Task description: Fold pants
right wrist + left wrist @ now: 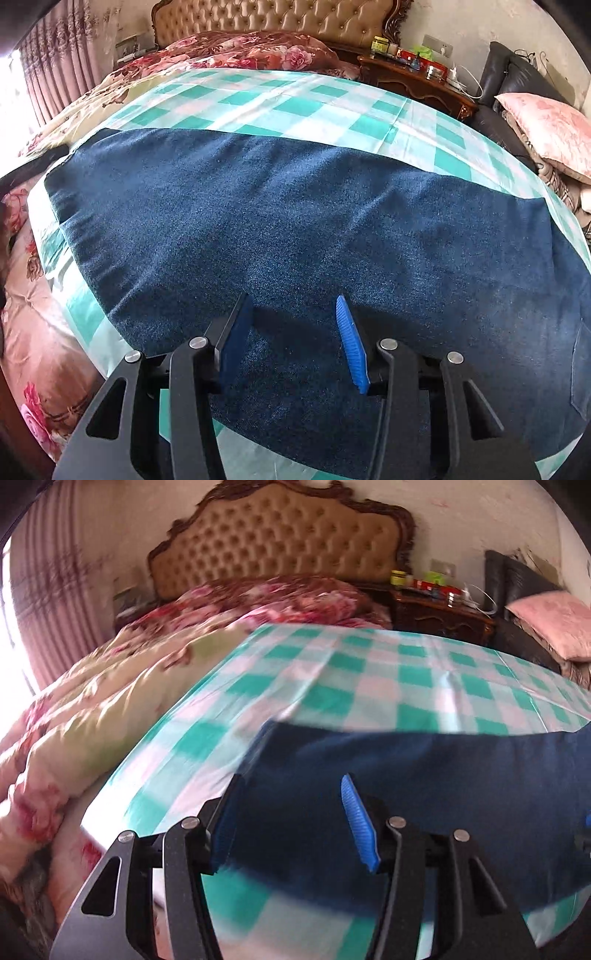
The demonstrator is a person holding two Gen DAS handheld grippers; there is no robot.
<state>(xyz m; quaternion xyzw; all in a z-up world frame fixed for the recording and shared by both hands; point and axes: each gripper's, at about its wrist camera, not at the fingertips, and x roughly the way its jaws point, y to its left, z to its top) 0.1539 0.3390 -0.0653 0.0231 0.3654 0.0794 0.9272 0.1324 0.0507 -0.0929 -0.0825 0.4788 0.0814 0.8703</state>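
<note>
Dark blue pants (295, 206) lie flat and folded lengthwise across a green-and-white checked cloth (295, 103) on the bed. My right gripper (292, 297) hovers over the near edge of the pants, jaws apart, with the cloth lying flat below the blue pads and nothing pinched. In the blurred left wrist view the pants (424, 768) run off to the right. My left gripper (291, 779) is over their left end with its jaws apart. Fabric shows between and beneath the fingers, and I see no pinch on it.
A floral quilt (92, 709) is bunched on the left of the bed below a tufted headboard (277, 535). A cluttered wooden nightstand (417, 81) and a dark seat with a pink pillow (546, 125) stand at the right. Curtains (55, 66) hang at the left.
</note>
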